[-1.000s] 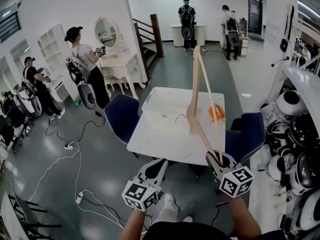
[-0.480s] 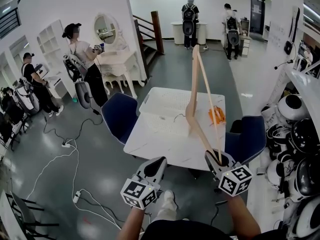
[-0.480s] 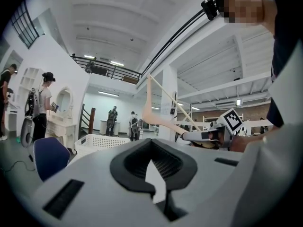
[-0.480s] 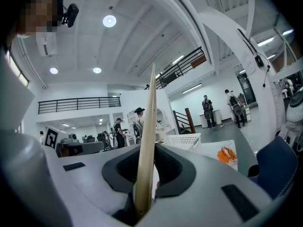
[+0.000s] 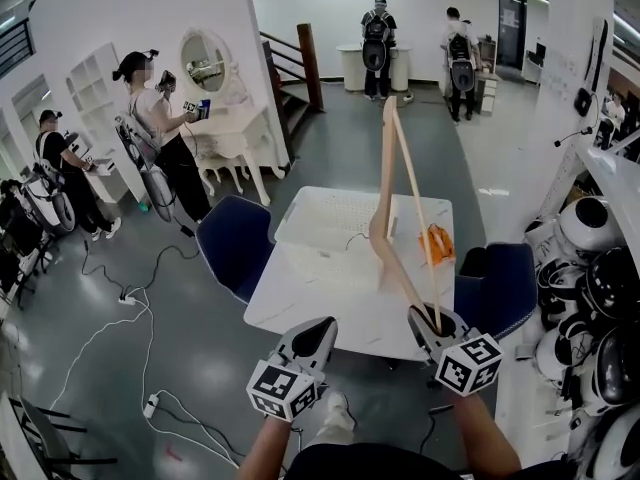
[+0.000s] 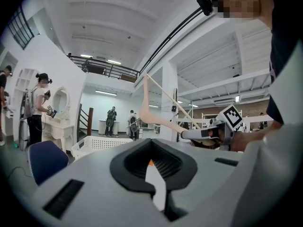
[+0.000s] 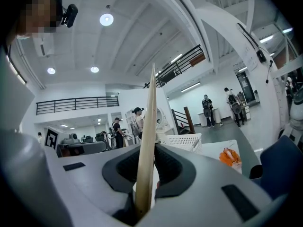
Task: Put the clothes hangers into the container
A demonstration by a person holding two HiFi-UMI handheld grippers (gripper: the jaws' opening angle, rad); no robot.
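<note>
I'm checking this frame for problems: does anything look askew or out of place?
Only the hanger: the right tongs grip it by one end, so it juts up, tilted, over the table. No spill or damage shows.

Your left forearm (image 5: 262,450) enters the head view at about 6 o'clock, and your right forearm (image 5: 478,436) at about 5 o'clock. Both are bare and stretch forward, well apart. The left gripper (image 5: 321,325) sits low at 6 o'clock with its tip aimed toward 1 o'clock. Its jaws are drawn together with nothing between them, and its marker cube (image 5: 283,389) faces you. The right gripper (image 5: 424,317) sits at 5 o'clock, a little ahead of the left, with its tip aimed toward 11 o'clock. Its jaws are clamped on the wooden hanger (image 5: 384,188), which rises toward 12 o'clock.
</note>
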